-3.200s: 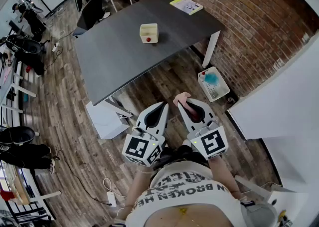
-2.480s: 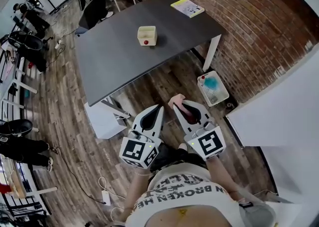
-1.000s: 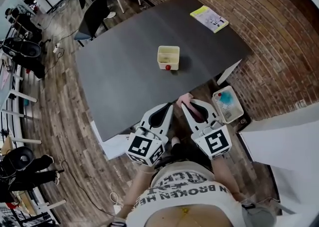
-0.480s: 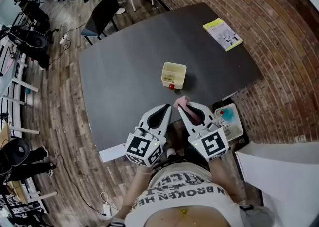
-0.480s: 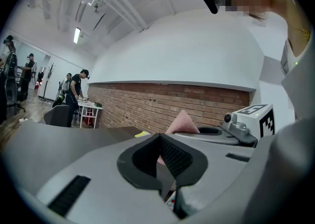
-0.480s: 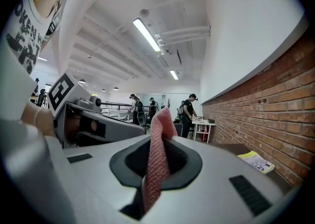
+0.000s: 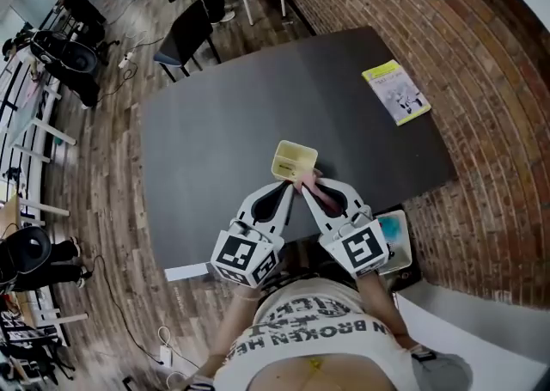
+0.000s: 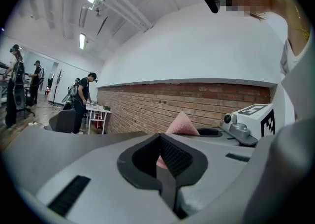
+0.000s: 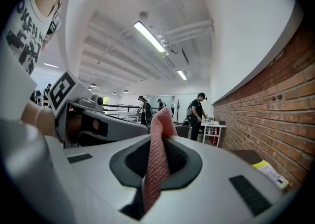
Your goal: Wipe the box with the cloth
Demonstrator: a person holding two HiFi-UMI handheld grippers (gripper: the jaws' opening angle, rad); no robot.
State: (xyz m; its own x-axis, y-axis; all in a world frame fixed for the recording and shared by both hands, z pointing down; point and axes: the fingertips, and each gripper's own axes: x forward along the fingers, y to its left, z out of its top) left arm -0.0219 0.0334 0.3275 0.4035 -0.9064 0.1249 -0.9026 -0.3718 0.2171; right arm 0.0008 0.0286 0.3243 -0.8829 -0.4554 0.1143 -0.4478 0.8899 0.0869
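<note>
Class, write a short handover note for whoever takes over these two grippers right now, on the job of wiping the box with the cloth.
Left gripper: jaws shut, nothing between them.
Right gripper: jaws shut on the pink cloth, which sticks out past the tips.
The yellow box stands on the dark table, with both grippers' tips at its near edge.
Done: cloth gripped and at the box. Whether it touches the box cannot be told.
Left: wipe the box.
</note>
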